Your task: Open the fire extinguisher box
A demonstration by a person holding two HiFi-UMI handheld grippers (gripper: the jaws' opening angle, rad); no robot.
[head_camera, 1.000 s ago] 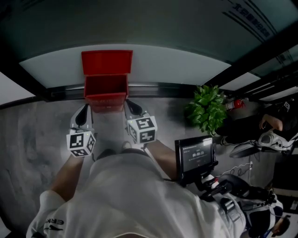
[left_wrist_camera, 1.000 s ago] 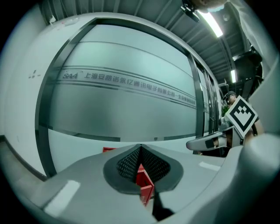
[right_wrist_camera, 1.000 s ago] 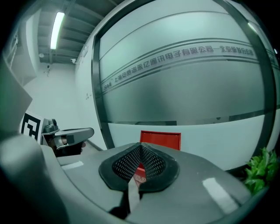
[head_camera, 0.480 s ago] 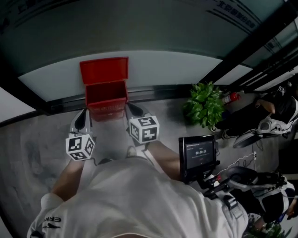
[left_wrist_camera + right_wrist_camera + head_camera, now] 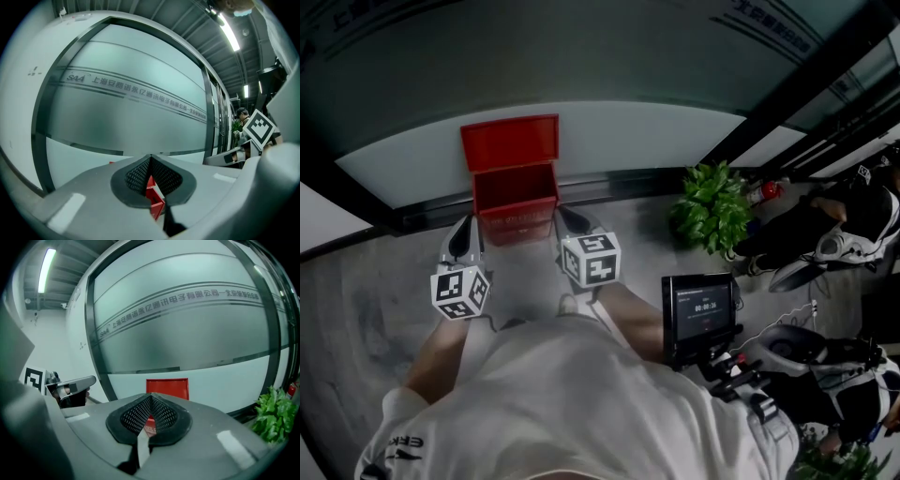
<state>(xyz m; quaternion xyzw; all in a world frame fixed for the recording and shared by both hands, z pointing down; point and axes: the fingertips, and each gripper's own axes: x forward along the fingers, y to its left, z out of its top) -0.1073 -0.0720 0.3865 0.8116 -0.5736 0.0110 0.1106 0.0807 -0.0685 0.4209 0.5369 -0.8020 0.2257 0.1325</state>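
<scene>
A red fire extinguisher box (image 5: 515, 192) stands on the floor against a frosted glass wall, its lid (image 5: 509, 142) raised upright behind it. My left gripper (image 5: 465, 236) hangs just left of the box's front, shut with nothing in it. My right gripper (image 5: 570, 221) hangs just right of the box, also shut and empty. In the right gripper view the red lid (image 5: 168, 388) shows above the closed jaws. A sliver of the red box (image 5: 153, 197) shows through the closed jaws in the left gripper view.
A potted green plant (image 5: 712, 212) stands on the floor to the right, with a small red extinguisher (image 5: 766, 193) behind it. A screen on a stand (image 5: 702, 312) is at my right side. A person (image 5: 853, 225) sits at the far right. A dark door frame (image 5: 787, 94) runs diagonally.
The view has shifted slightly, so the box sits a little lower in frame. Both grippers stay beside the box, shut.
</scene>
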